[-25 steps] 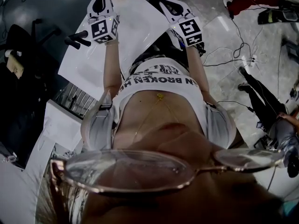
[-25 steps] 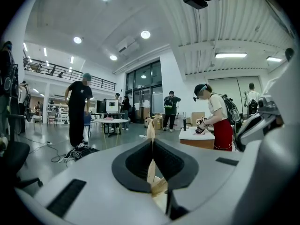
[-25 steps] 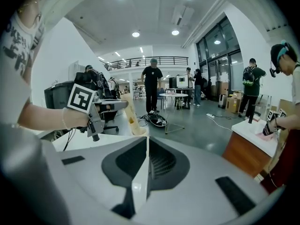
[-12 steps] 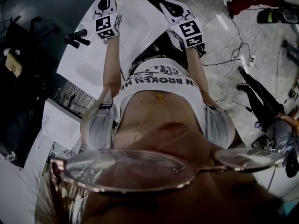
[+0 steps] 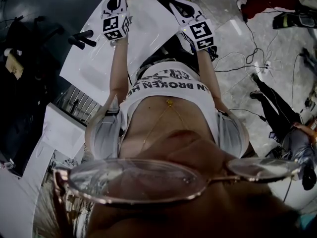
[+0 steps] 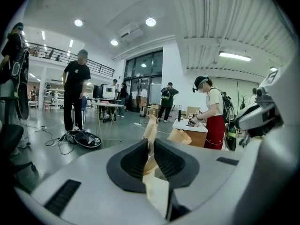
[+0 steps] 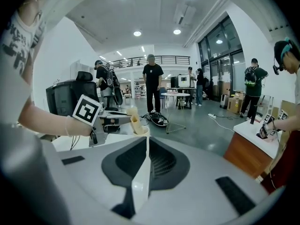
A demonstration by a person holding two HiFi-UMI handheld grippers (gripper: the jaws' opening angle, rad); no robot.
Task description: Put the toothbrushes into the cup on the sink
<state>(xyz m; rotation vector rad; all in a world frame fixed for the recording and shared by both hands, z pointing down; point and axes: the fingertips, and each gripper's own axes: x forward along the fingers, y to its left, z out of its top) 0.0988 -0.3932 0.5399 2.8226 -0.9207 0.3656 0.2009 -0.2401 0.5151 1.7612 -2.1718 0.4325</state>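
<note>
The left gripper (image 6: 150, 146) is pinching a tan toothbrush (image 6: 157, 191) lengthwise, its jaws pressed on it and the far end sticking out past the tips; the right gripper (image 7: 146, 142) is clamping a thin white handle (image 7: 140, 186) between nearly closed jaws; just beyond them the tan toothbrush is standing against a white rim (image 7: 142, 131), cup or not cannot be told; both grippers are reaching over the white sink (image 5: 148, 29), its black tap (image 5: 81, 38) lying to the left; farther off, a person in black (image 6: 75, 93) is standing on the hall floor.
</note>
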